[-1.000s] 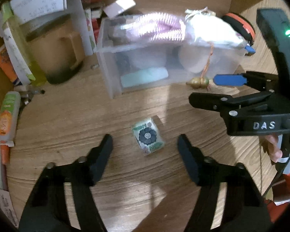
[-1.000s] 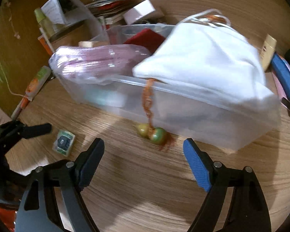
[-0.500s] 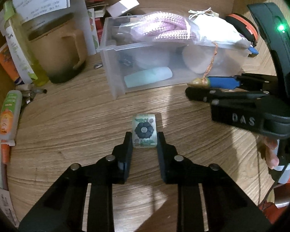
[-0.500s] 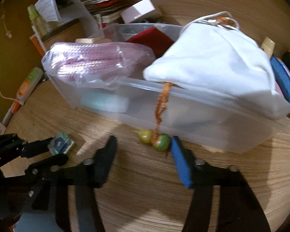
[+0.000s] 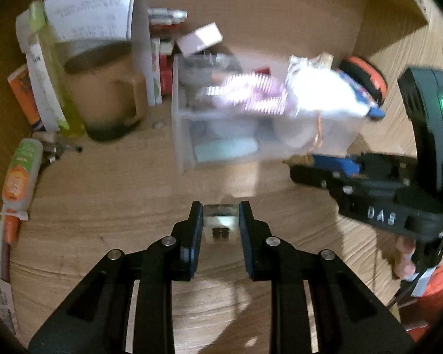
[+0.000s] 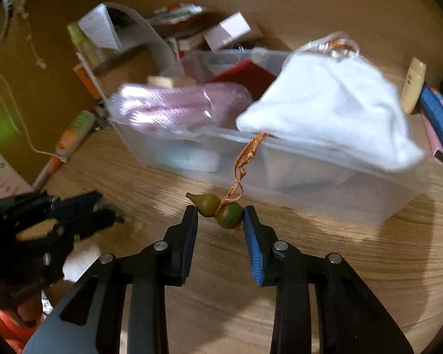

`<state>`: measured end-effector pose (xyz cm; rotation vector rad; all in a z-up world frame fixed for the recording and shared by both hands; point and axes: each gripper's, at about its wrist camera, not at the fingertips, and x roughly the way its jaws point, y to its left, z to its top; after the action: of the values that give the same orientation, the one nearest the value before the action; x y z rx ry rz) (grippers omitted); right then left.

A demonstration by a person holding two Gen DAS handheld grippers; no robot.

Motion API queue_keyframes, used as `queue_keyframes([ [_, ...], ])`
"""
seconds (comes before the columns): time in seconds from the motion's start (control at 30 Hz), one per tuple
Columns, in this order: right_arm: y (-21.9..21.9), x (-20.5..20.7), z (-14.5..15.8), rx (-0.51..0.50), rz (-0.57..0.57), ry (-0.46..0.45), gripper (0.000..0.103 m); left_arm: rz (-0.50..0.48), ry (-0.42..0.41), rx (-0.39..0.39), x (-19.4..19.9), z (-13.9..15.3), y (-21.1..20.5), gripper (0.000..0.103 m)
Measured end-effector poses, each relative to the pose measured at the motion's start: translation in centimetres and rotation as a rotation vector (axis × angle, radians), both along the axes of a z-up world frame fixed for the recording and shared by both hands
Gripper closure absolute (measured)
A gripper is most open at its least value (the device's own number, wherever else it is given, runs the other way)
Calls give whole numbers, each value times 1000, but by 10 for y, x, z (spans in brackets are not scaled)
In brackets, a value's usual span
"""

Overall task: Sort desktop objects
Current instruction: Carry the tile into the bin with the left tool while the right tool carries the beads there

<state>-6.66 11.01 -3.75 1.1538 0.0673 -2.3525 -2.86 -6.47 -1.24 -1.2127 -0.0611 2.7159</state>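
Observation:
My left gripper is shut on a small flower-patterned block and holds it just above the wooden desk. My right gripper has its jaws closing on a green-brown gourd charm, which lies between the pads and touches both. The charm hangs on an orange cord from a white pouch that lies on top of a clear plastic box. In the left wrist view the right gripper sits by the front right corner of the box.
A brown mug, papers and a green bottle stand at the back left. An orange-green tube lies along the left edge. A bagged pink rope rests in the box. A blue case lies at the right. A hand holds the right gripper.
The left jaws closed on the patterned block and raised it off the desk. The right jaws narrowed from wide open and moved forward around the gourd charm.

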Motion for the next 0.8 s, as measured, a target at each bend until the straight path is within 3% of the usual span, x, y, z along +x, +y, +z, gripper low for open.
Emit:
queue_keyframes([
  [0.47, 34, 17, 59, -70, -22, 177, 74, -1, 135, 57, -17, 57, 14, 79],
  [0.8, 54, -8, 71, -89, -74, 192, 74, -20, 199, 102, -32, 88, 22, 79],
])
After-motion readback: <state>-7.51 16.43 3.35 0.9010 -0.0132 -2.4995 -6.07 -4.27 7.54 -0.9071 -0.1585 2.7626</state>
